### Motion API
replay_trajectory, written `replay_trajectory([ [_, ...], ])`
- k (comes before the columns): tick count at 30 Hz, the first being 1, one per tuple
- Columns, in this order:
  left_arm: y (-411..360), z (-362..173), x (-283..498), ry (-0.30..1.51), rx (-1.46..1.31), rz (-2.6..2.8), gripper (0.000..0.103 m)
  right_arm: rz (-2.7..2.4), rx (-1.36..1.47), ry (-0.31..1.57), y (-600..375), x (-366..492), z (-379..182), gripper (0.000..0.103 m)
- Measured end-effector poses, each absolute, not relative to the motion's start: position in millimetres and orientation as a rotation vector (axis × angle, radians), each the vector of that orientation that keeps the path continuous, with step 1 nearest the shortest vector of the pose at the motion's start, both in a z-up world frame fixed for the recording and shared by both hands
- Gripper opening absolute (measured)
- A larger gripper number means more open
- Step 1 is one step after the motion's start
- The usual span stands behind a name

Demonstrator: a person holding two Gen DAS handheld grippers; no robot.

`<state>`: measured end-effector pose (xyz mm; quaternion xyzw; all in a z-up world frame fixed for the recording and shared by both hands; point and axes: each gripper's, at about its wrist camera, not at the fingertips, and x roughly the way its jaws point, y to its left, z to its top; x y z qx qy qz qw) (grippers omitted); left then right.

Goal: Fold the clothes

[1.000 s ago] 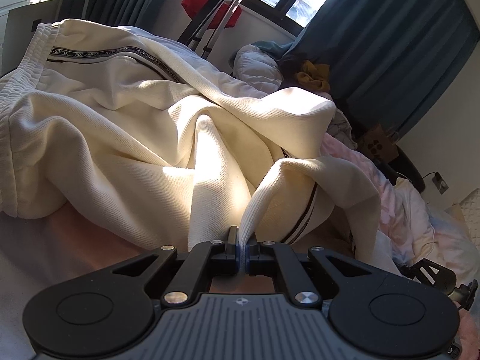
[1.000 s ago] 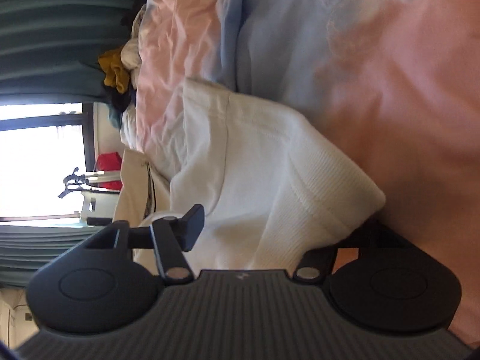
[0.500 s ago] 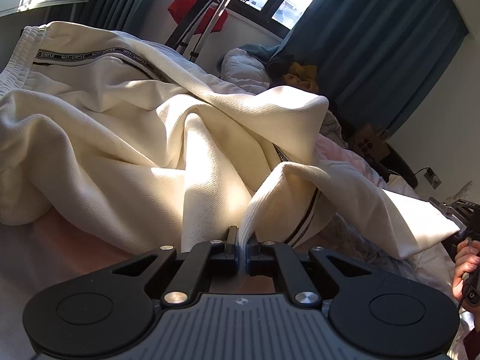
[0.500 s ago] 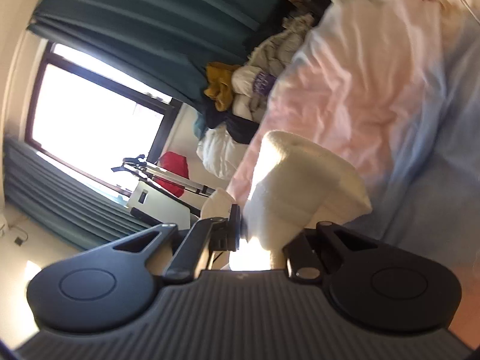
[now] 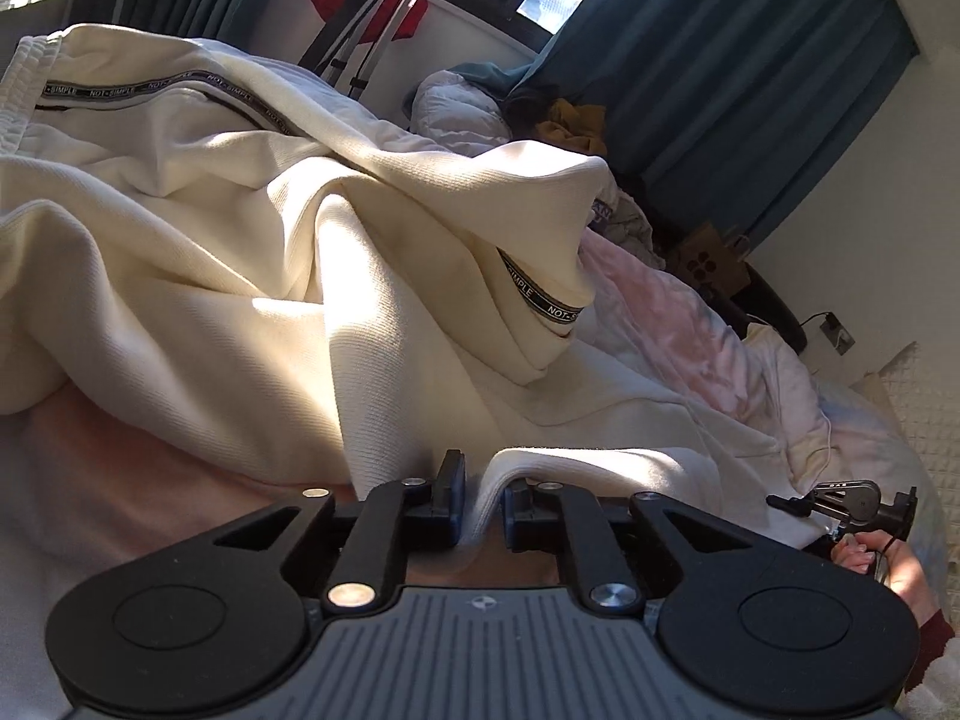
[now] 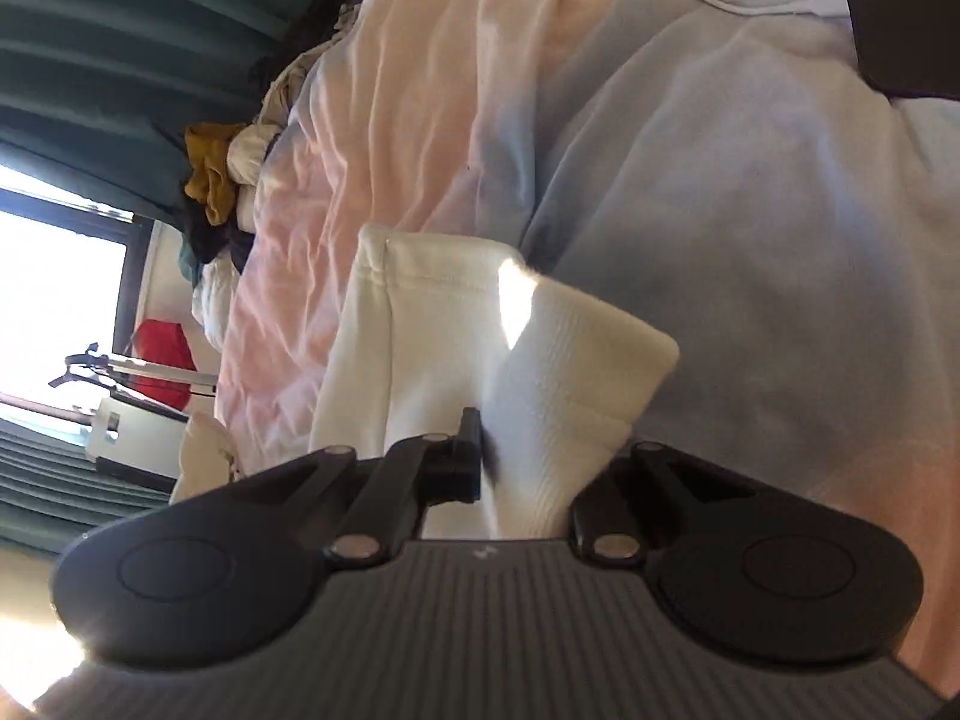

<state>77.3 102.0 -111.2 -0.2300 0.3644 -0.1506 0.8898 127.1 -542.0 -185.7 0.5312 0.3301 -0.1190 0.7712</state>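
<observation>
Cream trousers lie spread and rumpled across the bed, filling the left and centre of the left wrist view. A black printed stripe runs along the side seam and shows on a raised fold at centre. The elastic waistband sits at the far left. 1 ribbed cuff lies flat at the near edge.

Left tool: jaws parted, the cuff edge standing loosely in the gap, not pinched.

Right tool: only the left finger is visible against a second ribbed cuff; the right finger is hidden behind the fabric, so grip cannot be confirmed. In the left wrist view this tool appears at the near right, held by a hand.

Bedding is pink and pale blue. A heap of other clothes lies at the far end, below teal curtains and a window. A white cable crosses the bedding
</observation>
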Motion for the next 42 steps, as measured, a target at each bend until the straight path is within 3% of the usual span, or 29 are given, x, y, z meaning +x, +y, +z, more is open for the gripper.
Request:
replay_trajectory([
  [6, 118.5, -106.3, 64.1, 0.788, -0.629, -0.309, 0.028, -0.229, 1.017, 0.750, -527.7, 124.9, -167.7, 0.012],
  [8, 123.3, -103.9, 60.4, 0.782, -0.673, -0.298, 0.037, -0.231, 1.024, 0.750, -527.2, 121.2, -165.8, 0.012],
  [9, 125.8, -102.8, 58.4, 0.771, -0.695, -0.283, 0.047, -0.235, 1.030, 0.750, -527.3, 119.4, -165.7, 0.012],
  [22, 194.3, -137.6, 63.4, 0.770, -1.035, 0.157, 0.051, -0.246, 1.130, 0.780, -519.3, 103.7, -165.6, 0.014],
  [24, 207.9, -146.1, 63.3, 0.746, -1.113, 0.216, 0.052, -0.259, 1.170, 0.768, -518.6, 97.7, -165.2, 0.017],
  [27, 223.1, -150.7, 65.3, 0.661, -1.158, 0.268, 0.052, -0.278, 1.231, 0.749, -517.6, 88.7, -164.7, 0.031],
  [29, 230.8, -149.2, 69.9, 0.613, -1.133, 0.283, 0.050, -0.282, 1.269, 0.726, -516.3, 82.3, -163.1, 0.040],
  [32, 242.8, -153.6, 77.4, 0.593, -1.156, 0.261, 0.041, -0.283, 1.312, 0.687, -515.9, 74.6, -162.3, 0.042],
  [34, 247.6, -155.8, 80.4, 0.602, -1.181, 0.256, 0.024, -0.295, 1.325, 0.662, -518.8, 74.4, -165.4, 0.042],
  [36, 249.5, -151.1, 81.2, 0.604, -1.163, 0.257, 0.014, -0.310, 1.335, 0.638, -522.5, 75.2, -169.3, 0.042],
  [42, 269.0, -117.1, 58.0, 0.520, -1.163, 0.313, 0.008, -0.356, 1.432, 0.561, -538.6, 73.1, -193.9, 0.037],
])
